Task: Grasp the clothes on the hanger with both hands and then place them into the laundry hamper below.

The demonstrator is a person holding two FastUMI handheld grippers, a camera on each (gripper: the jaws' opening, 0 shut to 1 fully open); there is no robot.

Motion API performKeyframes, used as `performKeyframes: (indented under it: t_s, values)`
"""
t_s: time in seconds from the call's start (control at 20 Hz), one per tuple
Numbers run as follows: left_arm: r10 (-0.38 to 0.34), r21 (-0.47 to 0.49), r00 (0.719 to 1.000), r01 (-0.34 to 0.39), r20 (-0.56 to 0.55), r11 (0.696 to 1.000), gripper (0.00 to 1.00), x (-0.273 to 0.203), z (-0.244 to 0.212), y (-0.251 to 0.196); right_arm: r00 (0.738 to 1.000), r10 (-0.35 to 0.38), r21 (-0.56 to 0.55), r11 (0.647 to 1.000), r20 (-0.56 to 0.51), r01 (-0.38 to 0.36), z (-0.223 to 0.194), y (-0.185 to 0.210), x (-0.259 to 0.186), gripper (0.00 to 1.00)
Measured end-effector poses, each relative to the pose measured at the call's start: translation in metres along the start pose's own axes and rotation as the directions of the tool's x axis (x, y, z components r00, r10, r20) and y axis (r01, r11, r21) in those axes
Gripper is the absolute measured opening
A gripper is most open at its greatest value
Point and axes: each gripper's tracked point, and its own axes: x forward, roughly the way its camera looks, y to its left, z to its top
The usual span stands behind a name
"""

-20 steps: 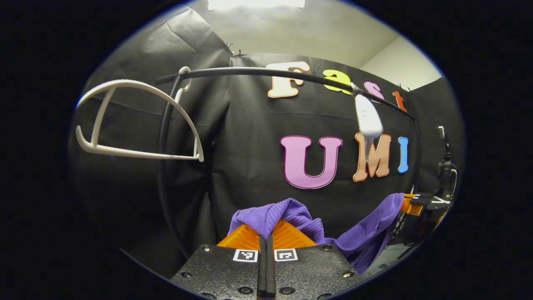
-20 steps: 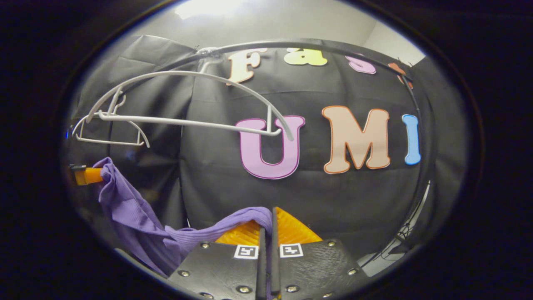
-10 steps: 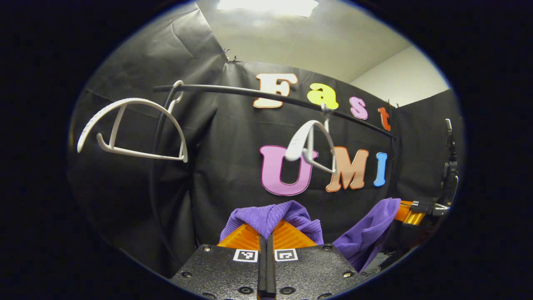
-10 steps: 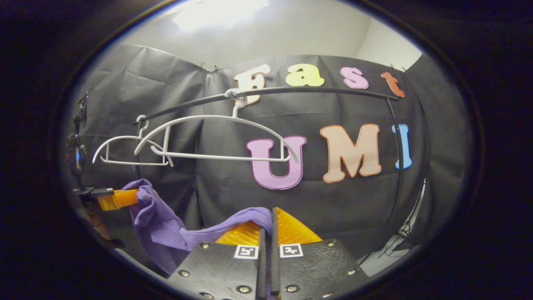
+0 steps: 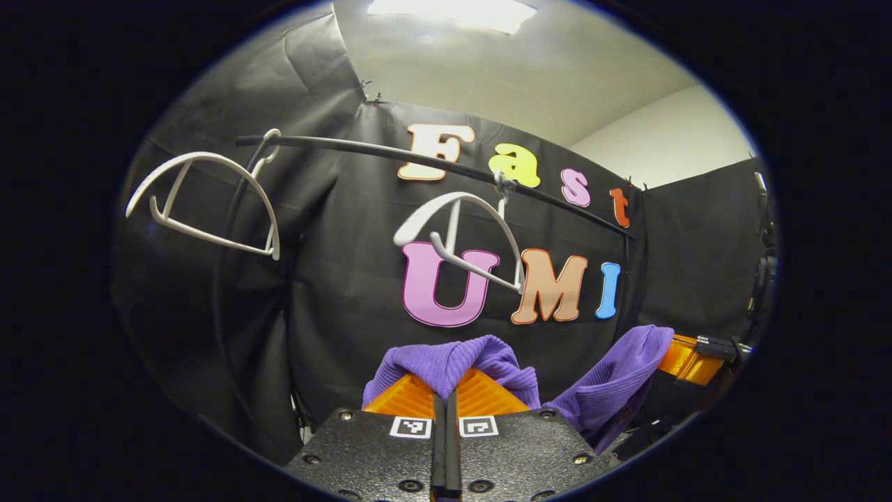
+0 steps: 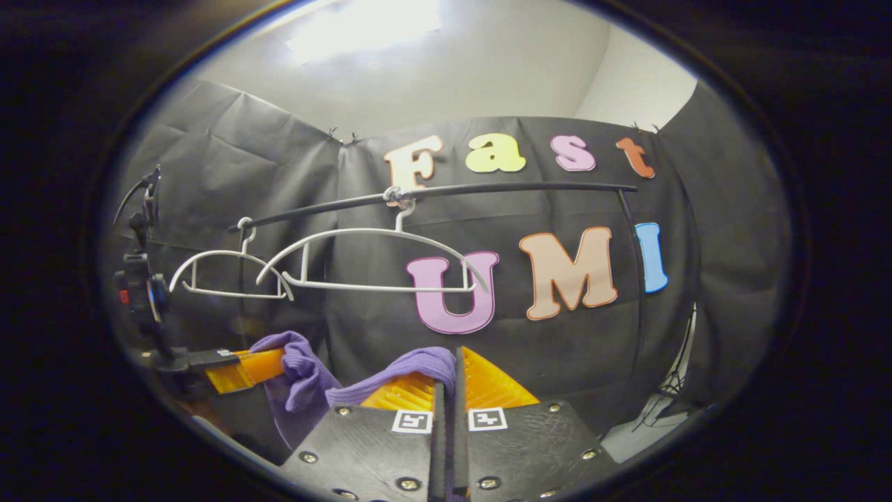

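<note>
A purple knit garment (image 5: 451, 361) hangs slack between my two grippers, off the hangers. In the left gripper view my left gripper (image 5: 446, 394) is shut on a bunched fold of it. The other end (image 5: 617, 380) runs to my right gripper (image 5: 686, 359) at the right. In the right gripper view my right gripper (image 6: 449, 382) is shut on the purple garment (image 6: 417, 362). My left gripper (image 6: 244, 369) holds the far end at the left. Two bare white hangers (image 6: 376, 259) (image 6: 226, 273) hang from the black rail (image 6: 502, 188) above.
The black rail (image 5: 348, 148) curves across the cloth wall, with one white hanger (image 5: 202, 202) at its left end and another (image 5: 460, 233) near the middle. A dark stand with a device (image 6: 143, 293) rises at the left. Cables (image 6: 672, 390) lie low on the right.
Both grippers have drawn back and down from the rail with the garment. The two held ends have come closer together. The middle hanger has swung round on the rail.
</note>
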Motion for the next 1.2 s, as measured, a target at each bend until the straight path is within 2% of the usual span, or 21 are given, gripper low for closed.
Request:
performKeyframes:
  t_s: [0.1,0.15,0.2,0.3,0.55,0.6,0.9,1.2]
  values:
    - [-0.006,-0.001,1.000,0.006,0.012,1.000,0.00,0.005,-0.011,-0.007,1.000,-0.022,0.013,1.000,0.013,0.022,-0.012,-0.006,-0.005,0.04]
    - [-0.014,-0.012,1.000,0.014,0.023,1.000,0.00,0.007,-0.017,-0.011,0.999,-0.034,0.009,0.999,0.020,0.034,-0.019,-0.011,-0.006,0.08]
    - [-0.020,-0.017,1.000,0.021,0.017,1.000,0.00,0.009,-0.024,-0.016,0.999,-0.043,0.006,0.999,0.025,0.043,-0.027,-0.014,-0.007,0.04]
    - [-0.037,-0.007,0.999,0.037,0.016,0.999,0.00,0.014,-0.041,-0.024,0.999,-0.027,0.002,1.000,0.032,0.027,-0.041,-0.014,-0.002,0.00]
    - [-0.028,0.051,1.000,0.029,-0.009,0.998,0.00,0.035,-0.092,-0.033,0.999,0.045,0.010,0.999,0.022,-0.046,-0.083,-0.009,0.014,0.05]
    - [-0.006,0.054,1.000,0.006,-0.006,0.999,0.00,0.038,-0.103,-0.027,0.998,0.058,0.011,0.998,0.017,-0.059,-0.095,-0.008,0.019,0.05]
    - [0.051,0.063,0.996,-0.046,-0.077,0.997,0.00,0.066,-0.178,-0.008,0.993,0.091,0.064,0.994,-0.077,-0.086,-0.183,-0.014,0.049,0.05]
    - [0.052,0.093,0.990,-0.040,-0.133,0.995,0.00,0.082,-0.229,-0.001,0.979,0.062,0.135,0.990,-0.194,-0.036,-0.250,-0.027,0.070,0.04]
